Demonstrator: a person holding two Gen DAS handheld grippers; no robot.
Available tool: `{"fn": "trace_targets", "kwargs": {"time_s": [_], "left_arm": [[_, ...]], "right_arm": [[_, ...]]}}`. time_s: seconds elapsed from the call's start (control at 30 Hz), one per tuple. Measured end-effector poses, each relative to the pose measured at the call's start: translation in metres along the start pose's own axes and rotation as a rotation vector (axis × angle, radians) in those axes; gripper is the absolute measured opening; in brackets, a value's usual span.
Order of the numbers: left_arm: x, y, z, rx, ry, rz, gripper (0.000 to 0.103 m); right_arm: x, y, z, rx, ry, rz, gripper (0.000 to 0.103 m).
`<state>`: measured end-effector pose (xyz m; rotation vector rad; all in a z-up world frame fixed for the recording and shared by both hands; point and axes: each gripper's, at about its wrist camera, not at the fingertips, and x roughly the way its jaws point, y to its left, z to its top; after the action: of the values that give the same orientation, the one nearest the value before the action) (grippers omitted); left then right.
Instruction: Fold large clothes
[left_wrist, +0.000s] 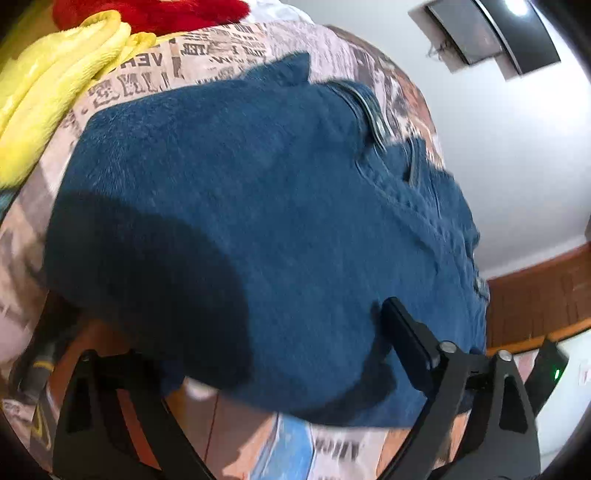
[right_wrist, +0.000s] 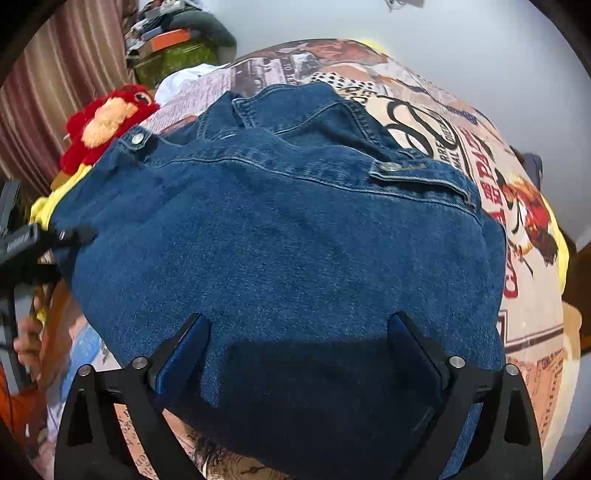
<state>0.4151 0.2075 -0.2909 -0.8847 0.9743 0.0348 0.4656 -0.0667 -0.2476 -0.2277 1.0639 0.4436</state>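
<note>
A blue denim jacket (right_wrist: 280, 236) lies folded on a bed with a newspaper-print cover (right_wrist: 480, 177). It also fills the left wrist view (left_wrist: 240, 221), blurred. My right gripper (right_wrist: 299, 343) is open, its two fingers resting spread on the jacket's near edge. My left gripper (left_wrist: 258, 354) is at the jacket's near edge; its right finger (left_wrist: 406, 339) lies on the cloth, and its left finger is hidden under the fabric. The left gripper also shows at the left edge of the right wrist view (right_wrist: 70, 234), touching the jacket's side.
A yellow cloth (left_wrist: 51, 96) and a red plush toy (right_wrist: 107, 118) lie at the jacket's far left. A white cloth (right_wrist: 184, 81) lies behind. A green box with clutter (right_wrist: 173, 55) and a striped curtain (right_wrist: 55, 74) stand beyond the bed. A wooden board (left_wrist: 539, 299) is at right.
</note>
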Motion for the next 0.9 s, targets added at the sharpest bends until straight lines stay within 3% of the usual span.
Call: {"fn": "trace_targets", "kwargs": {"time_s": [0.17, 0.27, 0.37, 0.43, 0.7, 0.9], "left_arm": [[0.007, 0.017, 0.018, -0.118, -0.051, -0.038, 0.063], [0.004, 0.013, 0.022, -0.136, -0.059, -0.012, 0.054], [-0.013, -0.011, 0.019, -0.032, -0.093, 0.047, 0.042], [-0.035, -0.031, 0.016, 0.048, -0.142, 0.046, 0.039], [-0.142, -0.107, -0.014, 0.331, -0.364, 0.059, 0.037], [-0.165, -0.135, -0.035, 0.475, -0.453, 0.206, 0.037]], "right_arm": [[0.0, 0.001, 0.002, -0.01, 0.0, 0.001, 0.099], [-0.004, 0.0, 0.003, -0.003, 0.012, 0.018, 0.099], [-0.009, 0.001, 0.005, 0.011, 0.031, 0.038, 0.099], [-0.017, 0.002, 0.006, 0.031, 0.033, 0.076, 0.099], [-0.045, 0.03, 0.023, 0.07, -0.011, 0.182, 0.099], [-0.022, 0.091, 0.024, -0.029, 0.061, 0.245, 0.099]]}}
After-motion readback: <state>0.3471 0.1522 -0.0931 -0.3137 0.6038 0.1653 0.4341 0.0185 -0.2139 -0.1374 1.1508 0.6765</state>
